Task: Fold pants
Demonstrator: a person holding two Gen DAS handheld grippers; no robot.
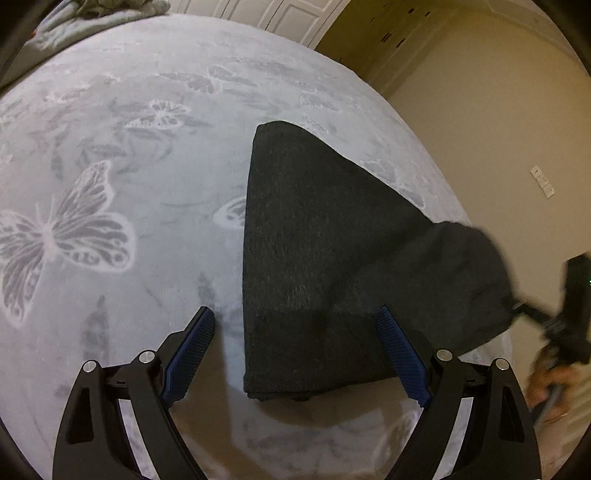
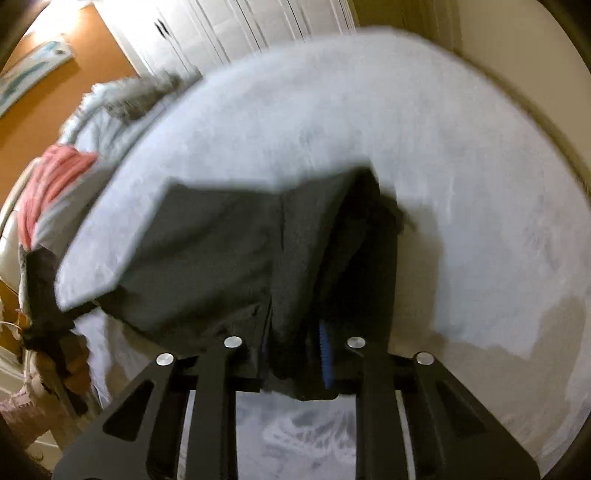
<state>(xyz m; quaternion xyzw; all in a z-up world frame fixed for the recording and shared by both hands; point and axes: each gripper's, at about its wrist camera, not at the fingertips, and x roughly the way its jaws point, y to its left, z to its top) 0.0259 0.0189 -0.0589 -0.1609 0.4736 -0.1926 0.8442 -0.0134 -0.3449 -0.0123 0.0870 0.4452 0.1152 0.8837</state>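
The dark grey pants [image 1: 314, 236] lie folded on a pale blue blanket with butterfly prints [image 1: 110, 184]. My left gripper [image 1: 295, 310] hovers open over their near left edge, its left finger over the blanket and its right finger [image 1: 399, 350] over the cloth. At the right, my right gripper [image 1: 572, 306] holds a corner of the pants lifted off the bed, with a hand [image 1: 550, 384] below it. In the blurred right wrist view the pants [image 2: 221, 258] drape over my right gripper [image 2: 295, 328], shut on a bunch of the fabric, and one blue pad [image 2: 325, 354] shows.
Crumpled bedding [image 1: 92, 14] lies at the bed's far end, with white closet doors [image 1: 277, 14] behind. The bed's right edge meets a beige wall with a switch plate [image 1: 543, 181]. A red cloth [image 2: 55, 177] lies at the left of the bed.
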